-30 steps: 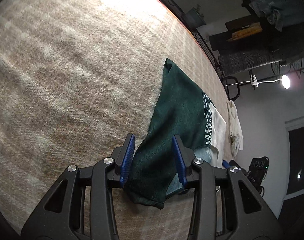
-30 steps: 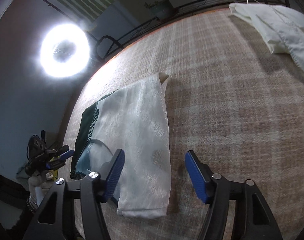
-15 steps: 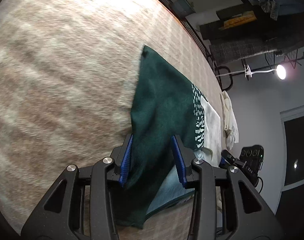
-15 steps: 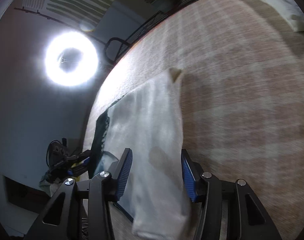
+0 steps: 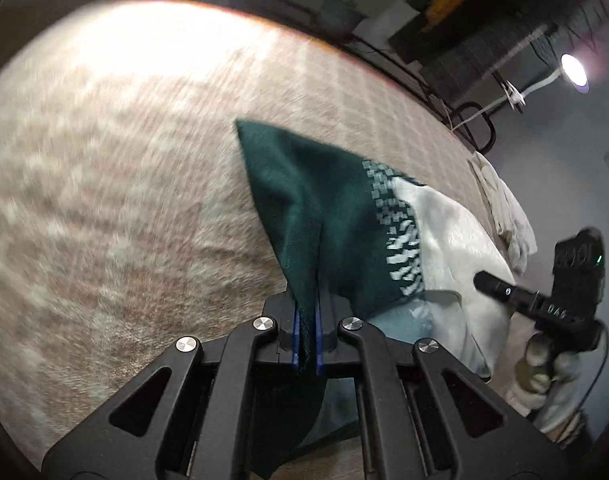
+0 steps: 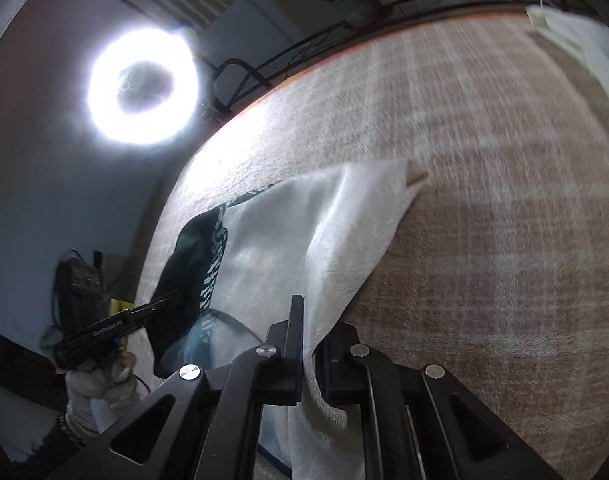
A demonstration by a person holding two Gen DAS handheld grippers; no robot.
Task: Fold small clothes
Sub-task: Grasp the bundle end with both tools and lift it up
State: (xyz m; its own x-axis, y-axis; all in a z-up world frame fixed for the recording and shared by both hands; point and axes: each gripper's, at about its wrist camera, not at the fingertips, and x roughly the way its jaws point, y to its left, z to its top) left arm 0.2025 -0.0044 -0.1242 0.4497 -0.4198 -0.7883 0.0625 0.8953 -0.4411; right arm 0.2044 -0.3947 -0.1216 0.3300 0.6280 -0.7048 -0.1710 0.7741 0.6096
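Observation:
A small garment lies on a beige plaid cover, its green half (image 5: pixel 324 208) and white half (image 5: pixel 452 240) joined by a speckled band. My left gripper (image 5: pixel 306 320) has its jaws closing on the near edge of the green half, with the pads pinching a raised fold. In the right wrist view the white half (image 6: pixel 304 232) rises off the cover toward my right gripper (image 6: pixel 308 344). That gripper's jaws are closing on the white edge, and the cloth is squeezed between the pads. Each gripper is held by a gloved hand (image 6: pixel 100 380).
A pile of white cloth (image 5: pixel 508 216) lies further along the cover, at the upper right (image 6: pixel 576 40) in the right wrist view. The cover's far edge (image 5: pixel 344 52) meets a dark metal frame. A ring light (image 6: pixel 142 84) glares beyond it.
Both grippers have gone from open around the garment's near edge to closed on it. The edge now lifts off the cover, and the left view has rolled.

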